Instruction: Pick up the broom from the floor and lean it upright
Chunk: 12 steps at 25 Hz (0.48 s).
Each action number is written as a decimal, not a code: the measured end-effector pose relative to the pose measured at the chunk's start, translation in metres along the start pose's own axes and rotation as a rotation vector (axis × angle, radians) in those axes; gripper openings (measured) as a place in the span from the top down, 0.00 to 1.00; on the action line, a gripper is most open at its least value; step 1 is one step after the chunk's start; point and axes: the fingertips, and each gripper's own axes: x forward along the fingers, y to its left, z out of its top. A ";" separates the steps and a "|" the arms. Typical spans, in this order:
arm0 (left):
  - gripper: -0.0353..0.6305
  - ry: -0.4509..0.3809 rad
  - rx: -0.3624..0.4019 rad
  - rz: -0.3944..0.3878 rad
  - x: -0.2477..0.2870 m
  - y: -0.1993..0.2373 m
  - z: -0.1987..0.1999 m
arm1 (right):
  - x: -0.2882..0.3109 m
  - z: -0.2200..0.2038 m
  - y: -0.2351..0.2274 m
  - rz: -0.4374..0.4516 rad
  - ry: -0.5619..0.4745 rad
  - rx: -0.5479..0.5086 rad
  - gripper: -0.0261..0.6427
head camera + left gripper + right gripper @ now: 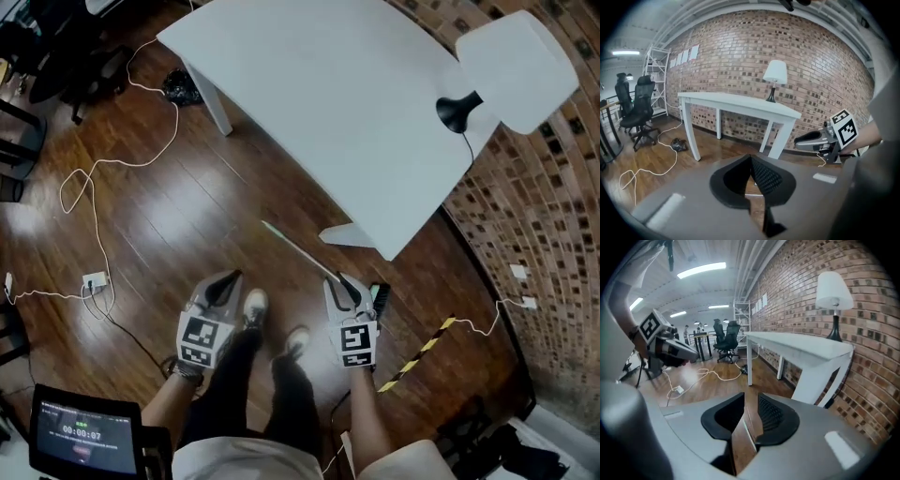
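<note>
Since the broom (298, 249) is seen lying flat on the wooden floor (178, 225), none of the task can be judged done: nothing has been gripped, lifted or leaned. The right claw (346, 283) is held above the lower stretch of the handle, its jaws a narrow way apart with nothing between them. In the right gripper view only floorboards and a thin pale line, probably the handle well below, are seen through the gap. The left claw (228, 278) is held beside it over bare floor, its tips closed on nothing. The whole job is therefore judged to be left: the handle is to be closed on, and the broom raised and stood against a support. The brick wall (525, 206) or the edge of the white tabletop (309, 84) may serve for that. The broom is shown as a slim, pale green stick running aslant from near the table's foot towards the person. A dark brush head (380, 298) is partly hidden just beside the right claw.
</note>
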 end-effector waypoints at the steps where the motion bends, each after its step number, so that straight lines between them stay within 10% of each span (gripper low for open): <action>1: 0.94 0.013 -0.009 -0.001 0.011 0.007 -0.013 | 0.020 -0.015 0.001 0.013 0.026 -0.025 0.81; 12: 0.94 0.122 -0.110 0.088 0.148 0.069 -0.163 | 0.187 -0.160 0.011 0.065 0.125 0.053 0.80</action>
